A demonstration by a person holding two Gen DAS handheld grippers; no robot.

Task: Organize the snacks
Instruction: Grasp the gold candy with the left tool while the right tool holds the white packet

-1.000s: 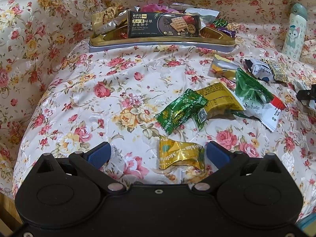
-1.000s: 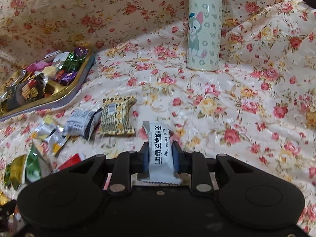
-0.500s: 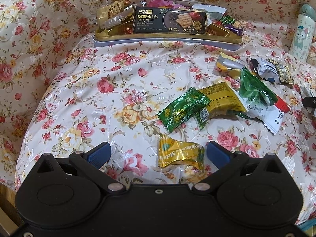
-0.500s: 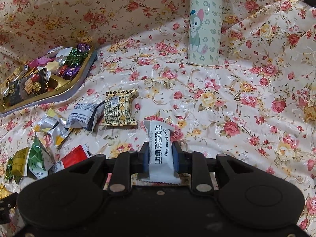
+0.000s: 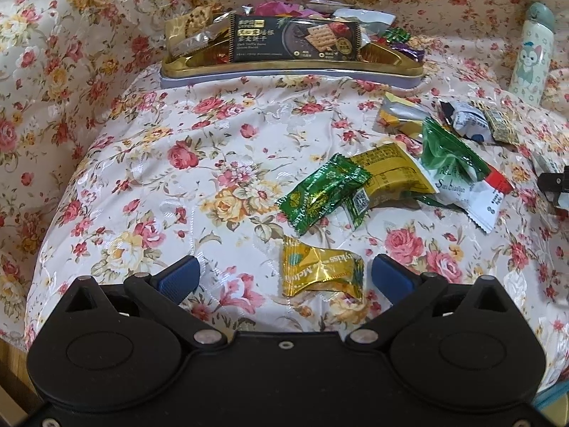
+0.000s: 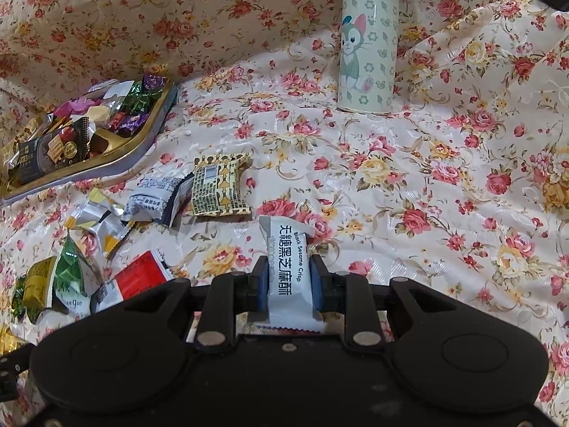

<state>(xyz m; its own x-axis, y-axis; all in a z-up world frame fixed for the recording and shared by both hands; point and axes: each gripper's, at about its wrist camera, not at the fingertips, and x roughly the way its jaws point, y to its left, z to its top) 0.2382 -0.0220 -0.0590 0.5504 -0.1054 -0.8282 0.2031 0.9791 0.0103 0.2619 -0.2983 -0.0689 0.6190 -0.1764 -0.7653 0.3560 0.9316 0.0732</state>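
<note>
My left gripper [image 5: 284, 274] is open, with a yellow Melty Kiss candy [image 5: 322, 274] lying between its blue fingertips on the floral cloth. My right gripper [image 6: 288, 279] is shut on a white black sesame crisp packet [image 6: 284, 267], held above the cloth. A gold tray [image 5: 284, 67] filled with snacks, with a black cracker pack [image 5: 295, 41] leaning in it, sits at the back; it also shows in the right wrist view [image 6: 106, 163]. Loose snacks lie between: a green candy [image 5: 320, 192], a yellow packet [image 5: 391, 172], a green and white packet [image 5: 458, 174].
A cat-print bottle [image 6: 368, 42] stands at the back right, also in the left wrist view [image 5: 531, 53]. A patterned yellow packet [image 6: 220, 185], a grey-white packet [image 6: 156, 201] and a red-white packet [image 6: 135, 281] lie on the cloth. The cloth rises in folds on all sides.
Both views have shifted slightly as the grippers moved back and up a little. The right gripper keeps its hold on the sesame crisp packet; the left stays open.
</note>
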